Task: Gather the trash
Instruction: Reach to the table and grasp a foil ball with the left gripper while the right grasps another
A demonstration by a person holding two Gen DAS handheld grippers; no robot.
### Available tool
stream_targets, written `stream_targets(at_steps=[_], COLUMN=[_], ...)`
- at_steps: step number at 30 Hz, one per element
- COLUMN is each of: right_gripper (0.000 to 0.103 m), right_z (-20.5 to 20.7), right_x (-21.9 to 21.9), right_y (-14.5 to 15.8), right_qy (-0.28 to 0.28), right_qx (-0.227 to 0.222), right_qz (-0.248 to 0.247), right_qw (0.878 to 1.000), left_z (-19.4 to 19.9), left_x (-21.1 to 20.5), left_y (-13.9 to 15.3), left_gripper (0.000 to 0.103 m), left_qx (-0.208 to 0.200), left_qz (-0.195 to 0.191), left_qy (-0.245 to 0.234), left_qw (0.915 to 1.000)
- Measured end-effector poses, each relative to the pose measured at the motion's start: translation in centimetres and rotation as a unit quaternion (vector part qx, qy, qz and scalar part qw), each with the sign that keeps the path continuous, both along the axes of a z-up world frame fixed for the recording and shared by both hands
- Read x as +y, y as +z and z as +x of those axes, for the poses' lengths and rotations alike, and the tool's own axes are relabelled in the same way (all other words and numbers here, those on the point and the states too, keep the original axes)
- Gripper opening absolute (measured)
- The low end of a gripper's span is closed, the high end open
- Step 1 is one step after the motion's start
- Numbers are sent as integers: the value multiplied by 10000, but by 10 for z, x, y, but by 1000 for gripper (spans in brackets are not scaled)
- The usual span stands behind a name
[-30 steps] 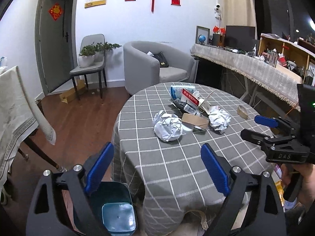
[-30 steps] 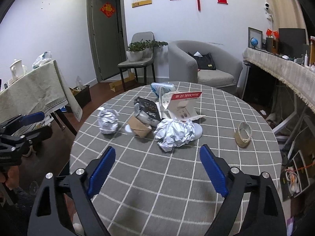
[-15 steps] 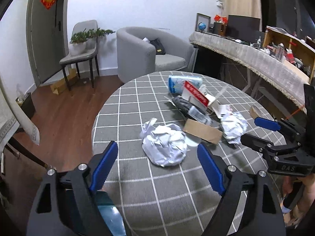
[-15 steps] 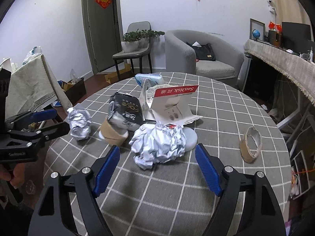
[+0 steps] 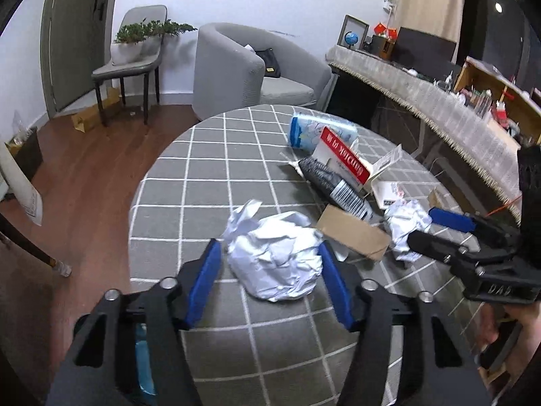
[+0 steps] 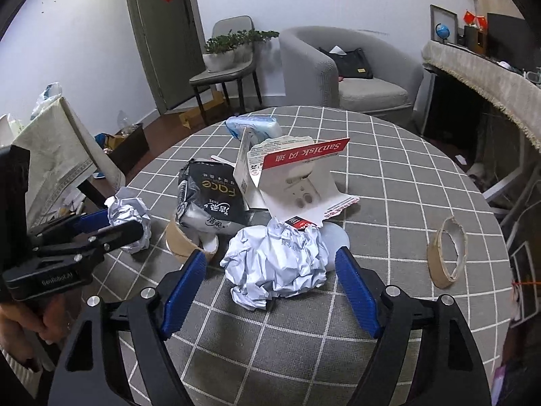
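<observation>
Table: round top under a grey checked cloth, the landmark for all below.
Left gripper: low over the near edge of the table, jaws closing around a crumpled paper ball; the right blue pad looks to touch the ball's side, the left pad stands just beside it, so a firm grip cannot be told.
Right gripper: over the table's near middle, jaws spread, a second crumpled paper wad lying between the pads and apart from both.
Other trash: a flattened cardboard tube, a black tissue pack and a red-and-white card package clustered at the table's centre.
Tape roll: alone toward the table's right side in the right wrist view.
</observation>
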State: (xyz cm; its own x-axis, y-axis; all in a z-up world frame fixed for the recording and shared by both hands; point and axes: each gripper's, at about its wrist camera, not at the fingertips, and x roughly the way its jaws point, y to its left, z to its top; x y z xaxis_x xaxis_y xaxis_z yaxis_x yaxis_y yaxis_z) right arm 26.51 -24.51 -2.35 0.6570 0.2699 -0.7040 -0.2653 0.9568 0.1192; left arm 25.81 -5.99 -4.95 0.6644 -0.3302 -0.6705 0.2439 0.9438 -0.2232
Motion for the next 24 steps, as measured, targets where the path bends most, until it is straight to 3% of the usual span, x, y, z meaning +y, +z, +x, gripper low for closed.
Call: stream_targets(at_steps=[3, 15, 24], right_gripper=[68, 69, 75], right_z=[4, 9, 11], right_x=[-1, 0, 9], right_y=[-3, -8, -11], right_qy=[-28, -207, -431], right_qx=[83, 117, 201], right_qz=[30, 41, -145], right_qw=[10000, 9997, 9988], left_z=[4, -15, -20], left_x=[-1, 6, 40], left_y=[-1, 10, 10], left_gripper=[53, 51, 52], left_qx=[49, -252, -293], left_qz=[-173, -267, -167], left_qy=[-58, -133, 46], left_qw=[9998, 9992, 9994])
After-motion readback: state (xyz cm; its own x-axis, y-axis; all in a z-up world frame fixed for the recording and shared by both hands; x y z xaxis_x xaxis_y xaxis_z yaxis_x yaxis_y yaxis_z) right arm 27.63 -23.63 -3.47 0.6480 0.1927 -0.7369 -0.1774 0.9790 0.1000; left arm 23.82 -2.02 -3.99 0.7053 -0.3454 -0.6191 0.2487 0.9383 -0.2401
